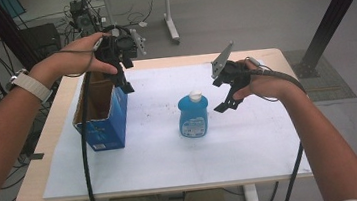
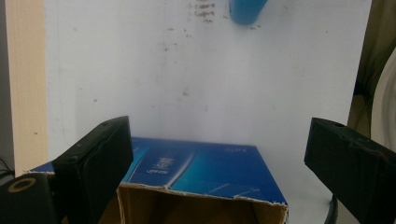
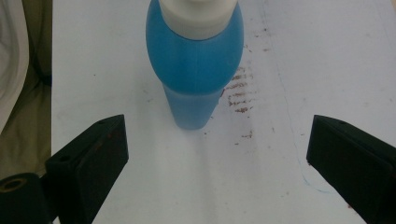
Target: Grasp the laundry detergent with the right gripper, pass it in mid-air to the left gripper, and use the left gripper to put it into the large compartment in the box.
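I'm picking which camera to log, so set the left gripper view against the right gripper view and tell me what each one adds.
The left gripper view alone gives the open blue box, its torn cardboard rim just below the left hand-held gripper, whose jaws stand wide apart. The right gripper view alone gives the white cap of the blue bottle, which stands upright ahead of the right hand-held gripper, jaws also wide. Both take in the white sheet with its brown specks, and the left gripper view catches one end of the bottle at its top edge.
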Tool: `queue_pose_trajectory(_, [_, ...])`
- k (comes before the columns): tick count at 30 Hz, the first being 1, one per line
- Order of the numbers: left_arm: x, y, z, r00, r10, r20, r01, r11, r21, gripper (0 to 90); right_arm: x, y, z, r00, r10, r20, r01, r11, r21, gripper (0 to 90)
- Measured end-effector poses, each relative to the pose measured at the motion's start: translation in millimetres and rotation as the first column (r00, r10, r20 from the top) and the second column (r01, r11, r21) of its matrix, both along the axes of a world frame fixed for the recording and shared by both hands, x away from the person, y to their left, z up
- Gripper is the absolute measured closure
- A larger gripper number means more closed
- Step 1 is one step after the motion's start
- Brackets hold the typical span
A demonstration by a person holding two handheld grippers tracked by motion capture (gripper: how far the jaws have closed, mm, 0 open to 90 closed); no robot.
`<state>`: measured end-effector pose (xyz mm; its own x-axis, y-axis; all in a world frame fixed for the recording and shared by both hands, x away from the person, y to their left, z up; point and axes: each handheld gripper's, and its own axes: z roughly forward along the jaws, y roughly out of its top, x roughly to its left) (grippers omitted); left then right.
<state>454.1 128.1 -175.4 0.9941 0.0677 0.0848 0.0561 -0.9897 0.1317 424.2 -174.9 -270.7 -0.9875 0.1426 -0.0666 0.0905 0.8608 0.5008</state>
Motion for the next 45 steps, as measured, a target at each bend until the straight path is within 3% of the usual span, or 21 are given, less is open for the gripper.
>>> queue_pose_trajectory(20, [-0.8,-0.7,-0.3,1.0,0.004,0.002,-0.004,1.0,-0.005,8.3,-1.0,-0.1,-13.3,0.9999,-0.011,0.0,0.011,0.9993,0.034,5.1])
queue_pose_trajectory(45, [-0.7,-0.8,-1.1,1.0,0.005,0.004,-0.005,1.0,-0.005,8.4,-2.1,2.6,-35.9,0.9998,-0.02,0.0,0.02,0.9929,0.117,3.8])
